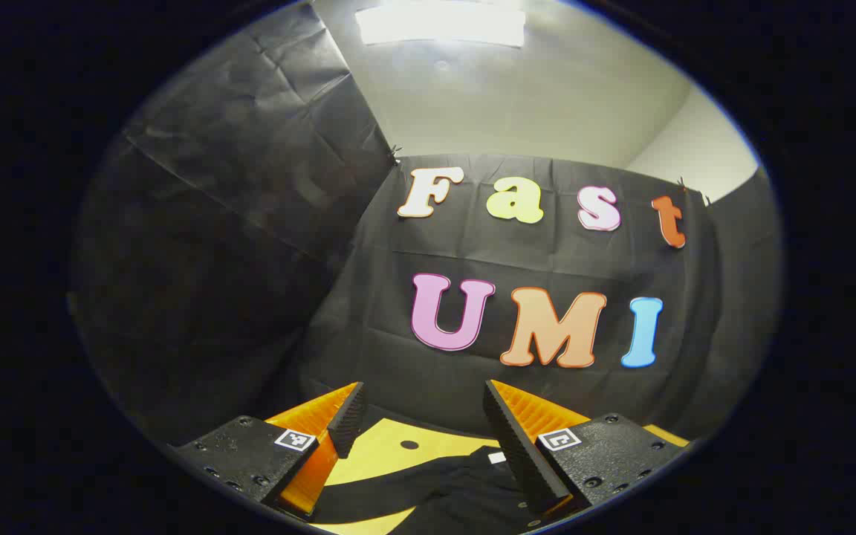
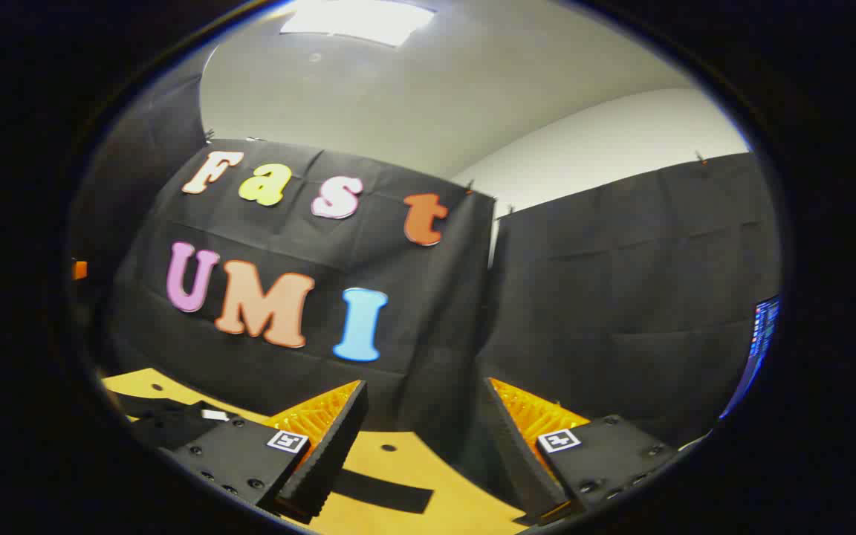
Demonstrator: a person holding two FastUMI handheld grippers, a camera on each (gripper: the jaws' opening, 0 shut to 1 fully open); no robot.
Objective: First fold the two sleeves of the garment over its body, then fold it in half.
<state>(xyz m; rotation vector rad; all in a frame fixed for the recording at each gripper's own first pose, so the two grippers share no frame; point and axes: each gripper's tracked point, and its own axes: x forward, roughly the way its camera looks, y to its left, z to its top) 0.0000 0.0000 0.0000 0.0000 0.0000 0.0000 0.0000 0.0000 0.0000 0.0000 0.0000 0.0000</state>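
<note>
Gaping wide with nothing between its fingers, the left gripper (image 1: 420, 438) is raised and tipped toward the booth wall, and the black garment (image 1: 435, 490) lies on the yellow table (image 1: 383, 453) directly below and just ahead of those fingers. Its visible part runs crosswise under them, a small white tag near the right finger. The right gripper (image 2: 417, 446), equally wide and empty, points past the table, and in its view the garment (image 2: 168, 420) lies off to the left, so the left gripper looks nearer the cloth.
</note>
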